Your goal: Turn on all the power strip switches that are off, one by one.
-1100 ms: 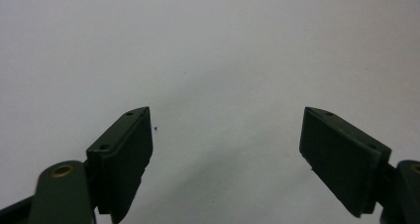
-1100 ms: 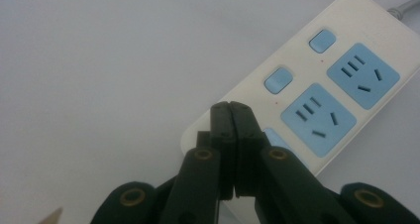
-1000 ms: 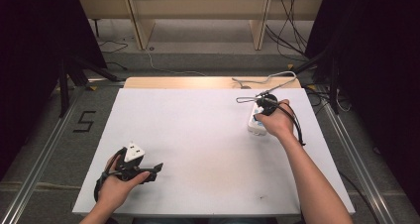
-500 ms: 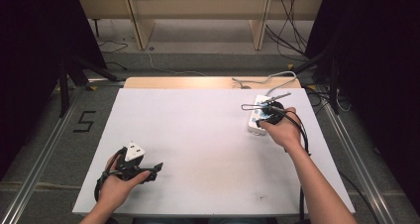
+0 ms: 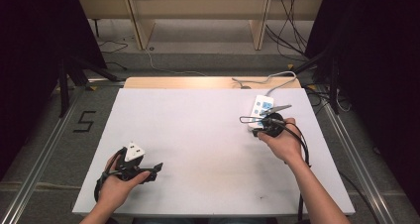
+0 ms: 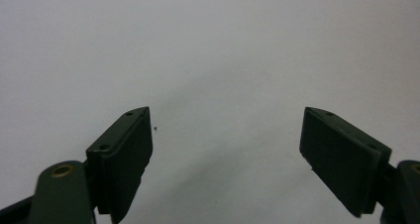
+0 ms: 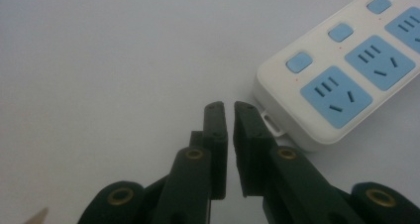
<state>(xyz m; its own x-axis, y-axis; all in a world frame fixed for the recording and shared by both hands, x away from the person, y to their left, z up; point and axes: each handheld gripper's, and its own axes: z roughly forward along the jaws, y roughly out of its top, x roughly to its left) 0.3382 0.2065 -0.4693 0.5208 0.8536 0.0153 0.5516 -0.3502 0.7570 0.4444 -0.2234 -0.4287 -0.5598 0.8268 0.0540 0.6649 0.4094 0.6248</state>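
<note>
A white power strip [image 5: 261, 108] with blue sockets lies at the right of the white table [image 5: 198, 130]; in the right gripper view the power strip [image 7: 341, 80] ends just right of the jaws. My right gripper [image 5: 258, 127] hovers at the strip's near end. Its jaws have just been opening, and the right gripper [image 7: 229, 110] shows a narrow gap with nothing in it. My left gripper [image 5: 154, 169] rests in a hand at the table's near left. In its own view the left gripper [image 6: 225, 149] stands wide open over bare table.
The strip's grey cable [image 5: 277, 79] runs off the far edge onto a wooden board [image 5: 198, 82]. Metal rails [image 5: 44, 149] flank the table on both sides. A "5" mark [image 5: 84, 121] is on the floor at left.
My right hand has drawn back from over the power strip toward the near side, and its jaws have parted slightly. The left hand has stayed in place.
</note>
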